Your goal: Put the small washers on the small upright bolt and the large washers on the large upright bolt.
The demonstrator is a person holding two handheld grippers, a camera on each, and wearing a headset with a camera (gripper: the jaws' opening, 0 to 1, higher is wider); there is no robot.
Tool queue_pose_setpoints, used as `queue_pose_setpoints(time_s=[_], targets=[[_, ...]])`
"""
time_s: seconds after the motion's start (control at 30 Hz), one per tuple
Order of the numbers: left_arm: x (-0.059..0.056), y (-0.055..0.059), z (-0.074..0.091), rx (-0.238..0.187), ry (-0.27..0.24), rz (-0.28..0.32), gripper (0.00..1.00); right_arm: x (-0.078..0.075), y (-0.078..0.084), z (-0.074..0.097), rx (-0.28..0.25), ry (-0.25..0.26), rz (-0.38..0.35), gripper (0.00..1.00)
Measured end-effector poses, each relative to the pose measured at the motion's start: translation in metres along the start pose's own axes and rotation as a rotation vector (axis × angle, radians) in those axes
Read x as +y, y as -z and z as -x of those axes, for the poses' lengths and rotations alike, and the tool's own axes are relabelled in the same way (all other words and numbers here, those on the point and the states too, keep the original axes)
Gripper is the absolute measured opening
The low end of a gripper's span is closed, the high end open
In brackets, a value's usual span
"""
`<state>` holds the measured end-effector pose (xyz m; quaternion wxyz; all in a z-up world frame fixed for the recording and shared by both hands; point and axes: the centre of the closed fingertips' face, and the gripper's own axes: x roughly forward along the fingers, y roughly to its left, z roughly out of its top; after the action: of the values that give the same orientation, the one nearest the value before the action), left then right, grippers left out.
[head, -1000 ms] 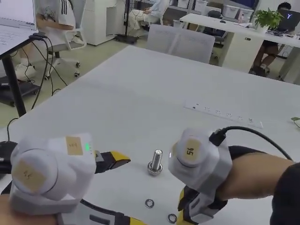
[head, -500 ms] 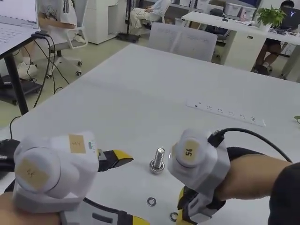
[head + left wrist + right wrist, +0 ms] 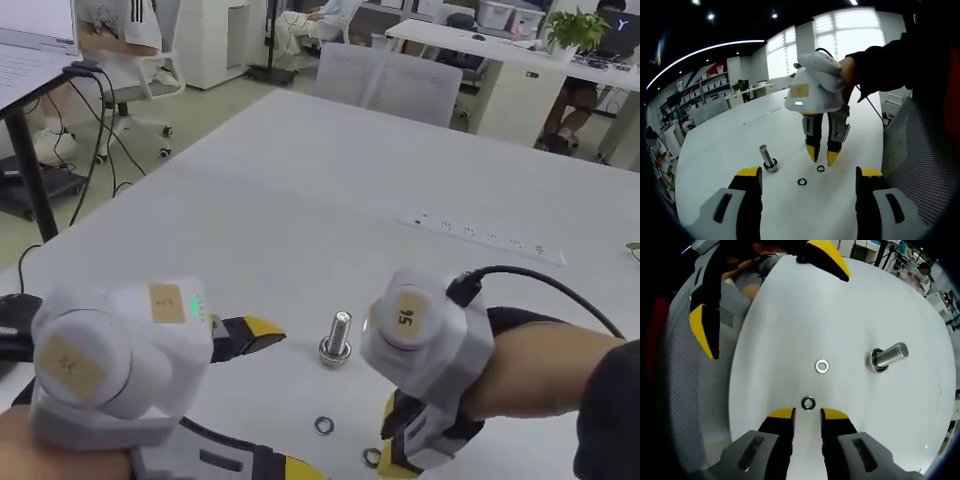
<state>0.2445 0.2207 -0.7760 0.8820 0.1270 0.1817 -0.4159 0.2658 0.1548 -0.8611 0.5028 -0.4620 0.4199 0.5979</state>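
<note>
One silver bolt (image 3: 335,338) stands upright on the white tabletop (image 3: 300,200). It has a threaded shaft and a wider base at its foot. Two small metal washers lie flat on the tabletop, near the bolt but apart from it. The first washer (image 3: 808,403) looks darker. The second washer (image 3: 822,366) looks brighter and is placed somewhat closer to the bolt.

The right gripper (image 3: 808,415) is pointed down at the tabletop, with its jaws set only a narrow gap apart. Nothing is held between them. The first washer is found just in front of the yellow tips, in line with the gap. Whether it is touched by them cannot be told.

The left gripper (image 3: 808,172) is spread wide and nothing is held in it. It is directed from the side toward the bolt, the washers and the right gripper.
</note>
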Motion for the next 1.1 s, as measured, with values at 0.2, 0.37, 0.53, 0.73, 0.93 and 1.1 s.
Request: queue_pose_setpoints(time_s=[0.2,0.37,0.53,0.73,0.93,1.1], targets=[[-0.0005,-0.0002,0.0,-0.001,0.005,-0.002,0.76,0.0017,0.0006,0.0007,0.0,-0.004,-0.009,0.22],[-0.0005,0.0004,-0.0004,-0.002,0.007,0.0,0.76,0.0009,0.0014,0.0022,-0.002,-0.001,-0.015,0.23],[0.0003,0.0001,-0.0001,-0.001,0.004,-0.002,0.76,-0.0002,0.0,0.0025,-0.009,0.003,-0.017,0.23],[0.0006,0.0007,0.0003,0.003,0.002,-0.002,0.75,0.0003,0.0004,0.0009,-0.006,-0.002,-0.017,0.23],[0.0011,0.0004,0.0009,0.001,-0.001,0.0,0.75,-0.0003,-0.0009,-0.0036,-0.002,-0.003,-0.01,0.23],[0.0018,-0.0004,0.0014,-0.003,-0.005,0.002,0.75,0.0006,-0.0009,-0.0066,0.008,-0.005,0.0,0.23]])
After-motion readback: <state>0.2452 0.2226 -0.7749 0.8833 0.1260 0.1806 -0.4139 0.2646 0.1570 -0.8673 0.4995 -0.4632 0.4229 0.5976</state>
